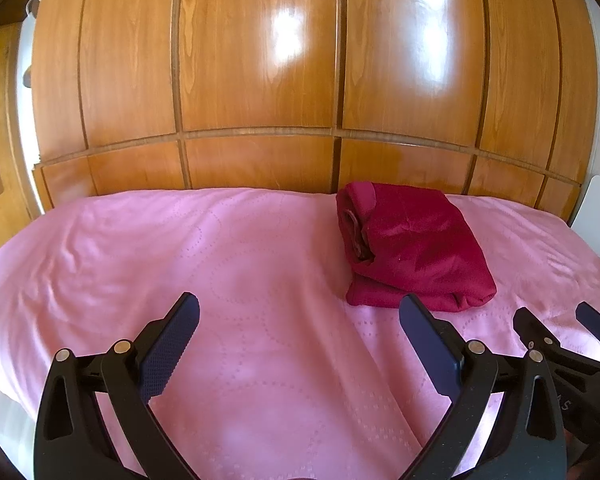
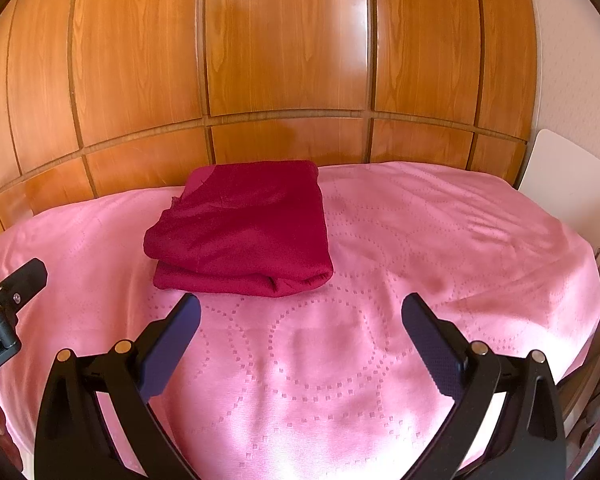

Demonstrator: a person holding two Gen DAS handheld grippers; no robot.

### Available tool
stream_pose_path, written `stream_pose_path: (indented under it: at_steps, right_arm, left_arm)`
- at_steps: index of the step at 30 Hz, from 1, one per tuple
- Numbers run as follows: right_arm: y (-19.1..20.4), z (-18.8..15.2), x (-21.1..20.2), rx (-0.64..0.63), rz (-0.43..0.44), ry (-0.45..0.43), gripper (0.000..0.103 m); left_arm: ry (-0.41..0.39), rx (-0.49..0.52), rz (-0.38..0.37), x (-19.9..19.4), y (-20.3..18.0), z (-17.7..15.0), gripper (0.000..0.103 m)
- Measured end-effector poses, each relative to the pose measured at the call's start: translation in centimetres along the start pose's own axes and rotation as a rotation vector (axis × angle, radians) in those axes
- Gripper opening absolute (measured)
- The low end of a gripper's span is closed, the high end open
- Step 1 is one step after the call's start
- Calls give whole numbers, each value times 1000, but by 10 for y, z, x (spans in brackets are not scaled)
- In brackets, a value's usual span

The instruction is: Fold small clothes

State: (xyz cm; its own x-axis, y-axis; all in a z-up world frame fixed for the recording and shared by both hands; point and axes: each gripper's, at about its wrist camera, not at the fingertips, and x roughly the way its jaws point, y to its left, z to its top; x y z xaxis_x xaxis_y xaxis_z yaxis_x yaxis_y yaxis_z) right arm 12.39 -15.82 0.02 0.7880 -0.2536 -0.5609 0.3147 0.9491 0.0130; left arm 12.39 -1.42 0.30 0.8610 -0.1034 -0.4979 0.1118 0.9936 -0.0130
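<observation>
- Garment: dark red and plush, folded into a thick rectangular bundle, layered edges showing at its near side.
- It lies on your pink bedspread, toward the far edge, close to the wooden wardrobe doors.
- Your left gripper has its fingers spread wide, holding nothing, short of the bundle.
- Your right gripper is likewise spread and empty.

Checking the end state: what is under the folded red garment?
The folded dark red garment lies directly on the pink bedspread. The bedspread beneath it is covered, so anything tucked there cannot be seen.
</observation>
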Motion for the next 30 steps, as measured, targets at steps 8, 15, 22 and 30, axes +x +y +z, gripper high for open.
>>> stream_pose_path:
  at_steps: [8,15,22,30]
  right_arm:
    - [0,1,0,0,-1,-5,100]
    - [-1,1,2,-5,8,-1,100]
    - [-4,2,5,-7,12,9,100]
    - [-8,1,12,0,14,26,100]
  left_arm:
    - [-9,-4,2,-3,2,4,99]
    - [-22,5,0,-6,-1,3,99]
    - [-21,15,0,-5,-2,3,99]
    - [21,3,6,5,1,1,99]
